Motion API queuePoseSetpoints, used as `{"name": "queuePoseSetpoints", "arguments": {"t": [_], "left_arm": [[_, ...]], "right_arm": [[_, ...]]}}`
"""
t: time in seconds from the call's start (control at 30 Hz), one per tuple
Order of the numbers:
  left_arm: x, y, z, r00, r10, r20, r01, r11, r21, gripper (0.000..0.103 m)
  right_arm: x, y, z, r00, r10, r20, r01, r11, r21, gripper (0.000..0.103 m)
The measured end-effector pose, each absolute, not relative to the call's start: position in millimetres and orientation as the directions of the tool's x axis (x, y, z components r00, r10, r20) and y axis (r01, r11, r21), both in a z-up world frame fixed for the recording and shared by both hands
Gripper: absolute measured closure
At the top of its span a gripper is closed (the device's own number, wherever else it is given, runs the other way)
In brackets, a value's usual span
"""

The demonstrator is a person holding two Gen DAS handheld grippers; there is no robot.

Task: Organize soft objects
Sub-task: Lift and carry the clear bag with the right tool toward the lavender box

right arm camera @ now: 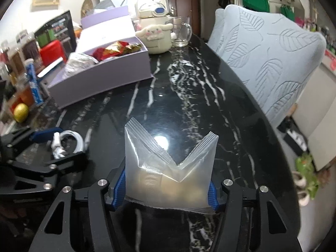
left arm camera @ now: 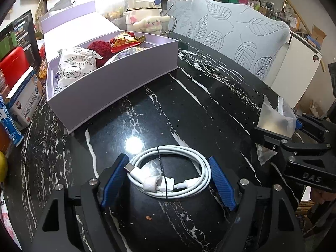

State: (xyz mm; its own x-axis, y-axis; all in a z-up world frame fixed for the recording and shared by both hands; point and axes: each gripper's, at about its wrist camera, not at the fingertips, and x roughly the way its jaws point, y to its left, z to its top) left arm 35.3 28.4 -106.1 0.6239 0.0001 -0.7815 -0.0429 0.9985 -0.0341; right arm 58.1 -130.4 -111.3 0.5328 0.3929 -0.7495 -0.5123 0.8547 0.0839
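A coiled white charging cable [left arm camera: 201, 168] lies on the black marble table [left arm camera: 189, 96]. My left gripper [left arm camera: 167, 159] is shut on it, its blue pads [left arm camera: 115, 180] touching the coil on both sides. The right wrist view shows this grip at the left, with the cable [right arm camera: 75, 138] in the left gripper [right arm camera: 61, 147]. My right gripper [right arm camera: 168, 180] is shut on a cloudy plastic bag [right arm camera: 168, 157], which buckles into a V between the pads. The bag [left arm camera: 273, 115] and right gripper [left arm camera: 281, 126] also appear at the right edge of the left wrist view. An open lilac box [left arm camera: 109, 96] holds a white printed pouch [left arm camera: 75, 65], a red fuzzy item [left arm camera: 99, 48] and red-gold wrappers [left arm camera: 126, 41].
Behind the box stand a cream cartoon-dog kettle [left arm camera: 145, 14] and a glass mug [left arm camera: 170, 24]. A grey leaf-patterned chair back [left arm camera: 241, 33] runs along the table's right edge. Cartons and packets [left arm camera: 23, 105] crowd the left side, with a yellow fruit [right arm camera: 21, 109]. Bare marble lies between the grippers and the box [right arm camera: 100, 79].
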Motion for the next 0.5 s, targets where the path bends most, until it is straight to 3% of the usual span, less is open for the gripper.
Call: {"name": "queuePoseSetpoints", "arguments": {"t": [0.5], "left_arm": [[25.2,37.4,-87.4,0.661,0.039,-0.750,-0.072,0.997,-0.012,0.025]], "right_arm": [[50.0,-120.3,-103.4,0.514,0.436,-0.739,-0.552,0.827,0.104,0.043]]}}
